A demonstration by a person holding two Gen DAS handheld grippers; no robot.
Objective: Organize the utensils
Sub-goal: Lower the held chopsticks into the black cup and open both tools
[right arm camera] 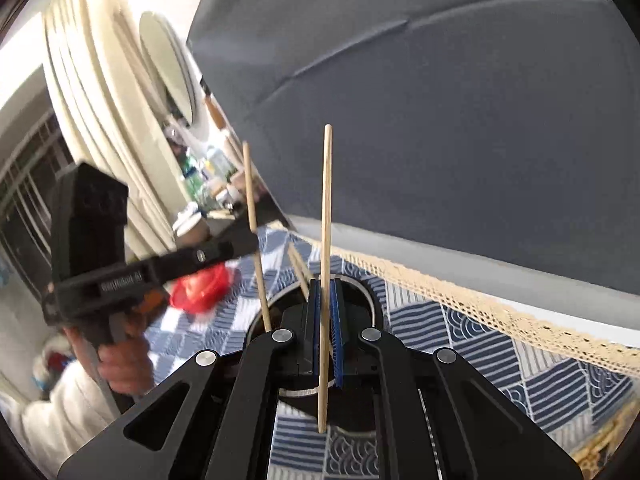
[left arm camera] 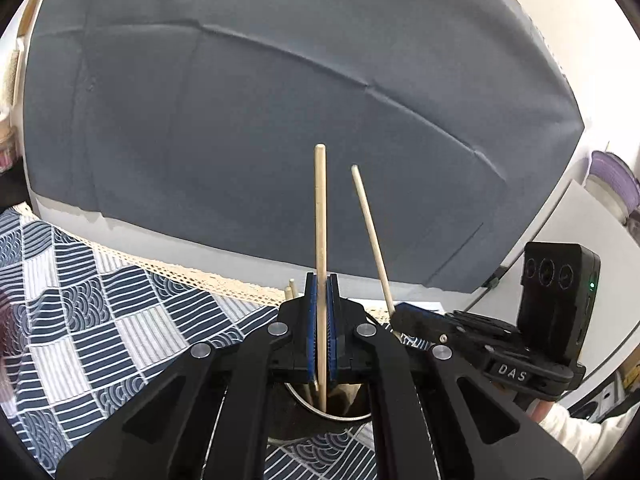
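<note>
My left gripper [left arm camera: 321, 280] is shut on a pale wooden chopstick [left arm camera: 321, 216] that stands upright. Its lower end reaches down inside the rim of a round metal holder [left arm camera: 308, 402]. To its right, my right gripper [left arm camera: 394, 314] grips a second, tilted chopstick [left arm camera: 370, 236]. In the right wrist view, my right gripper [right arm camera: 326, 284] is shut on that chopstick [right arm camera: 327, 208], upright over the holder [right arm camera: 285, 292]. My left gripper [right arm camera: 254, 236] with its chopstick [right arm camera: 253, 216] shows at the left. Two more chopsticks [right arm camera: 300, 268] lean in the holder.
A blue-and-white patterned tablecloth [left arm camera: 100, 320] with a lace edge covers the table. A grey cloth backdrop [left arm camera: 280, 100] hangs behind it. A red object [right arm camera: 200, 286] lies left of the holder. A hand and white sleeve [right arm camera: 120, 364] hold the left gripper.
</note>
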